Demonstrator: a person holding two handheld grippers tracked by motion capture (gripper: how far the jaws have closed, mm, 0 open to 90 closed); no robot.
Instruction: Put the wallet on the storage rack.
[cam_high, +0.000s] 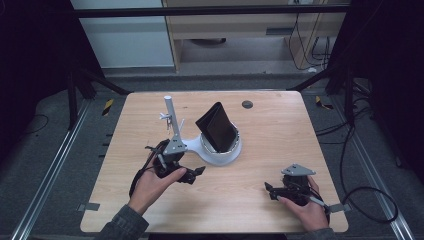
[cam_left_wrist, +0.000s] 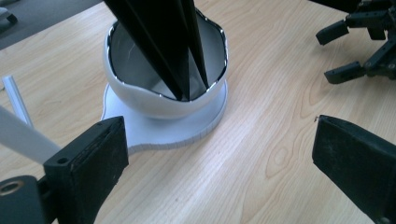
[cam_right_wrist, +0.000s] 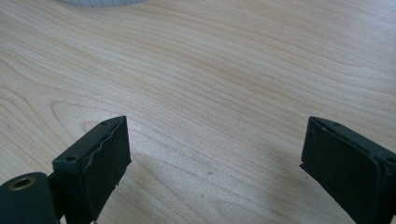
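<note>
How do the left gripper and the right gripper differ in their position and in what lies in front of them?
The left gripper is close to the white bowl that holds a black folded thing; the right gripper is farther from the bowl, near the table's front right part. The left gripper's jaws face the bowl on its white base; the right gripper's jaws face mostly bare wooden table. Both stand open and hold nothing.

Table (cam_high: 260, 150) evenly lit, surroundings dark; soft shadows; near tool jaws blurred.
</note>
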